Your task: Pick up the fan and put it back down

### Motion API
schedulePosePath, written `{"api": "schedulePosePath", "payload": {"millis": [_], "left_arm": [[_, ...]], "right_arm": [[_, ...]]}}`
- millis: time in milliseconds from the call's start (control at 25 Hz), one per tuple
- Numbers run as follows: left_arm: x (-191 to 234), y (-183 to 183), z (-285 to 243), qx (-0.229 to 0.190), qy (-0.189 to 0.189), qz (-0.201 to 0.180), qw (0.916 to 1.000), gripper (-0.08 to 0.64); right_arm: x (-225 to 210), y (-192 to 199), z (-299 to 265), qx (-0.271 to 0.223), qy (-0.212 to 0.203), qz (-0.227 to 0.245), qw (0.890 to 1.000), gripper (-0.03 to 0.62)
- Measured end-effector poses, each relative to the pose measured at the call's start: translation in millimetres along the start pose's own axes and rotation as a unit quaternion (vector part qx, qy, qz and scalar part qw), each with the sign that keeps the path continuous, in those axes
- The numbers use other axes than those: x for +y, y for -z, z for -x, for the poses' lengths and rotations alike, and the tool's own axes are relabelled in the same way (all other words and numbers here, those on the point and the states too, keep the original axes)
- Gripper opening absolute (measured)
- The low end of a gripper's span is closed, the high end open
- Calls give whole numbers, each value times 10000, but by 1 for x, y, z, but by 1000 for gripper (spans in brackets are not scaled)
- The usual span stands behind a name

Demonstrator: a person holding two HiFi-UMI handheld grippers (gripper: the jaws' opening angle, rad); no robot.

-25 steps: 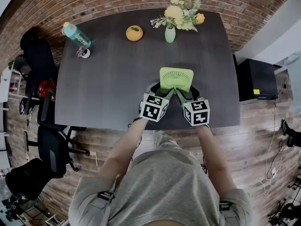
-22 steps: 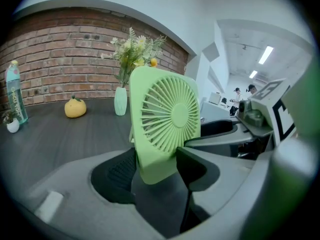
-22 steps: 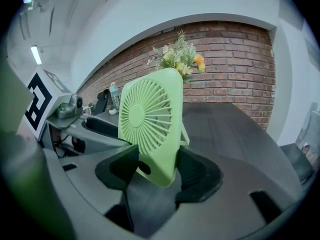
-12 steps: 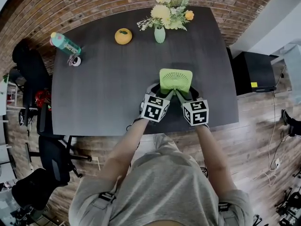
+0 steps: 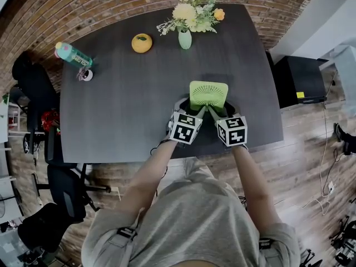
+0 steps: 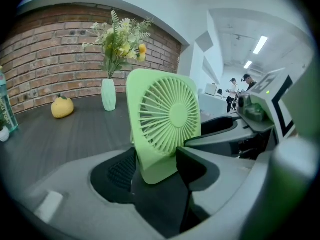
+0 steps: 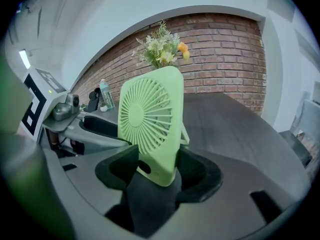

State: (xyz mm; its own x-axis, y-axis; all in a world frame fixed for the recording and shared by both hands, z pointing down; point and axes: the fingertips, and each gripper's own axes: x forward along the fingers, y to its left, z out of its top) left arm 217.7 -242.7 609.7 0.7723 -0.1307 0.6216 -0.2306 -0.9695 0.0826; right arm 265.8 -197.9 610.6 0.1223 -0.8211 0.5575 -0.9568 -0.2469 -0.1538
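Note:
A light green square fan (image 5: 208,95) stands upright over the near edge of the dark table (image 5: 122,104), its grille facing up in the head view. My left gripper (image 5: 192,111) is shut on its lower left corner and my right gripper (image 5: 218,113) on its lower right corner. The left gripper view has the fan (image 6: 162,124) pinched between the left gripper (image 6: 155,169) jaws, with the right gripper (image 6: 220,129) beyond it. In the right gripper view the fan (image 7: 150,129) sits in the right gripper (image 7: 157,171). Whether the fan's base touches the table is hidden.
At the table's far edge stand a pale green vase of flowers (image 5: 185,38) and a yellow-orange fruit (image 5: 142,43). A teal bottle (image 5: 72,55) lies at the far left. A black cabinet (image 5: 300,81) is to the right, and office chairs (image 5: 33,88) to the left.
Both grippers keep the same hold on the fan. The table and the things on it have slid slightly left and up in the head view.

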Motion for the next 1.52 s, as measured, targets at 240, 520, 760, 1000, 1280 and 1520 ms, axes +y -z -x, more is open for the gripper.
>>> {"api": "schedulePosePath", "payload": {"millis": [240,520,760,1000,1280,1520], "left_arm": [[0,-1,-2,-61,-63,-111,9999,249],[0,0,-1,-112,-132,-118,9998,249],[0,-1,12,-307,-260,-75,9992,250],[-8,-5,40,-614,-332,43,9975,250],[-32,-6,90,-1030,-375,245,9937,247],[-51,-6,136,-1354,-511,395,9887,165]], "right_arm": [[-1,3,-2,-9,-32,-134,9999,244],[-1,3,-2,1,-38,-89,10000,244],[-2,-2,10,-114,89,-5,9999,244],[-1,-10,38,-335,327,51,9989,244],[26,-22,91,-905,320,132,9953,197],[52,-25,137,-1298,263,146,9911,116]]}}
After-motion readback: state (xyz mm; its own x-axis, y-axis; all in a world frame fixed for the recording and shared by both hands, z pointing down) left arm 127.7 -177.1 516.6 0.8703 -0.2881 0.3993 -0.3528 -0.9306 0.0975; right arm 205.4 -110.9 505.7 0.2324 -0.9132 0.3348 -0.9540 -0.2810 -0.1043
